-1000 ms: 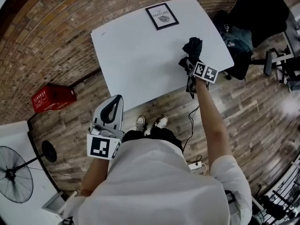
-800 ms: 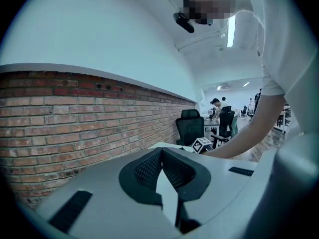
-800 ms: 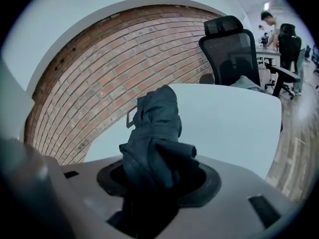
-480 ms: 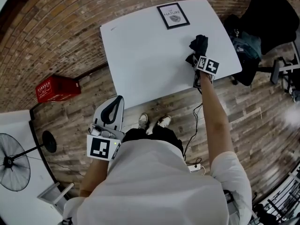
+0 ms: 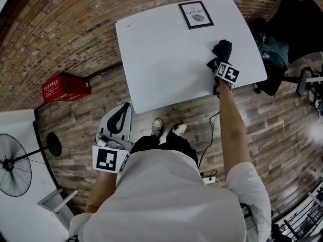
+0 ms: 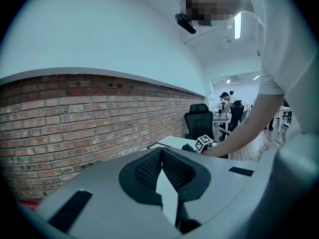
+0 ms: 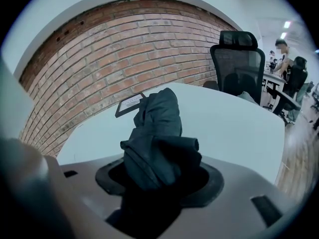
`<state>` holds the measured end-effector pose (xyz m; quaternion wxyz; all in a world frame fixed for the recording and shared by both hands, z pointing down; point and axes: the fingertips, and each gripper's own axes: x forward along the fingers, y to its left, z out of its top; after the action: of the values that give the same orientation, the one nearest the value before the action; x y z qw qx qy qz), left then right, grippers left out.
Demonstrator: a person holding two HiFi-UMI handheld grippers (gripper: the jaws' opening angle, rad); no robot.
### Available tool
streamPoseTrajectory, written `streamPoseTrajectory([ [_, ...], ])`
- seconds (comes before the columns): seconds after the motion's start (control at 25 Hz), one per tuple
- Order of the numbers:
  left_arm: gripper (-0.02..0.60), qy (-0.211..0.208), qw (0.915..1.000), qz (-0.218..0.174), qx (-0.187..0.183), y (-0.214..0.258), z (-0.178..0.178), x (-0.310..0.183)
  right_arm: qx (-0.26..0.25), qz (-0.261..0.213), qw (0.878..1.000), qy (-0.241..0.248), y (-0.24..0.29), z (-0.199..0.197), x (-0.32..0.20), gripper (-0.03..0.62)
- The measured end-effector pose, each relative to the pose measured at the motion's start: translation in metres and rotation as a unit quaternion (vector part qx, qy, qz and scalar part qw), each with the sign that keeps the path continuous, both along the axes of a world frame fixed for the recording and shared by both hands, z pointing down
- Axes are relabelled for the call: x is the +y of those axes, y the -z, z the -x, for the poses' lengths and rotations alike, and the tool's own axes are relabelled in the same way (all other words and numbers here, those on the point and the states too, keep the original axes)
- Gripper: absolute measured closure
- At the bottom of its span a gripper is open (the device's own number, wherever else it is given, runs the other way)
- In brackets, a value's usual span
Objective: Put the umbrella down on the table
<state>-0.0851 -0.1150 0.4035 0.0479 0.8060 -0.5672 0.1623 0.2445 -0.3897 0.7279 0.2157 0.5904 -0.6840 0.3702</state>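
Observation:
A folded dark umbrella (image 5: 222, 51) rests on the white table (image 5: 166, 59) near its right front corner. My right gripper (image 5: 220, 63) reaches over the table's edge with the umbrella (image 7: 158, 133) bunched between its jaws; they are opening, but the fabric still fills the gap. The umbrella's far end points toward a framed picture (image 7: 130, 103). My left gripper (image 5: 126, 106) hangs low by the person's left hip, away from the table. Its jaws (image 6: 160, 152) meet at the tips with nothing in them.
The framed picture (image 5: 196, 14) lies at the table's far edge. A black office chair (image 5: 298, 19) and a bag (image 5: 271, 54) stand right of the table. A red crate (image 5: 65, 88) and a fan (image 5: 15, 165) are on the wooden floor at left.
The right gripper has sunk a little with the umbrella, which now lies further onto the table instead of hanging over its edge. The left gripper has hardly moved.

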Motion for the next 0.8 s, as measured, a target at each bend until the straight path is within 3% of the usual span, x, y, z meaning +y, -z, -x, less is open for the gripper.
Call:
streamPoseTrajectory([
  [0.28,0.558,-0.009,0.9999,0.005,0.009,-0.007,-0.003,0.006,-0.077,-0.007,0.997,0.002,0.007,0.016,-0.003,0.236],
  [0.52,0.558,-0.022,0.9996,0.010,0.017,-0.012,-0.007,0.011,-0.050,-0.009,0.997,0.062,0.015,0.029,0.009,0.230],
  [0.8,0.558,-0.033,0.9989,0.006,0.034,-0.014,-0.001,0.016,-0.064,-0.019,0.997,0.027,0.036,0.012,0.018,0.230],
])
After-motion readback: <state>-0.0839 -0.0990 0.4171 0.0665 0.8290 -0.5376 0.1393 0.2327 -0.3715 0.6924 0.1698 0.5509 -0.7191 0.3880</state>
